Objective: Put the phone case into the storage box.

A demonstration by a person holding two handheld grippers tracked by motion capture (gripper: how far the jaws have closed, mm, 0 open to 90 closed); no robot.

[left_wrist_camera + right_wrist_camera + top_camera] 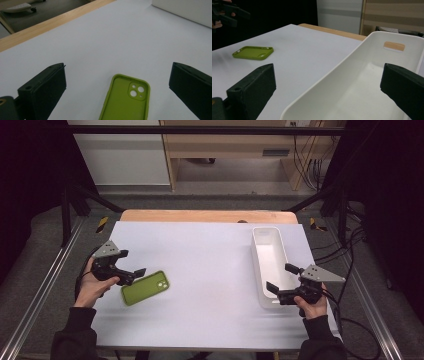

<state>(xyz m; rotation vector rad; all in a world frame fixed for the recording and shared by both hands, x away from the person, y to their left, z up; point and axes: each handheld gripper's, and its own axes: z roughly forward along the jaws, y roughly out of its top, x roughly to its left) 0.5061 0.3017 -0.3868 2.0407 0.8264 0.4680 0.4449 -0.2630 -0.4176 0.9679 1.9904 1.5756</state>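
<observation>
Left gripper over green case

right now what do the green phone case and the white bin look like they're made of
Green phone case: probably soft silicone or rubbery plastic, with a matte, even surface, no glare and rounded moulded edges. White bin: likely rigid moulded plastic, smooth and slightly satin, with thin uniform walls and a cut-out handle slot.

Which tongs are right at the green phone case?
The left tongs, open beside the lime-green silicone phone case. The right tongs, also open, hover at the long white plastic bin.
</observation>
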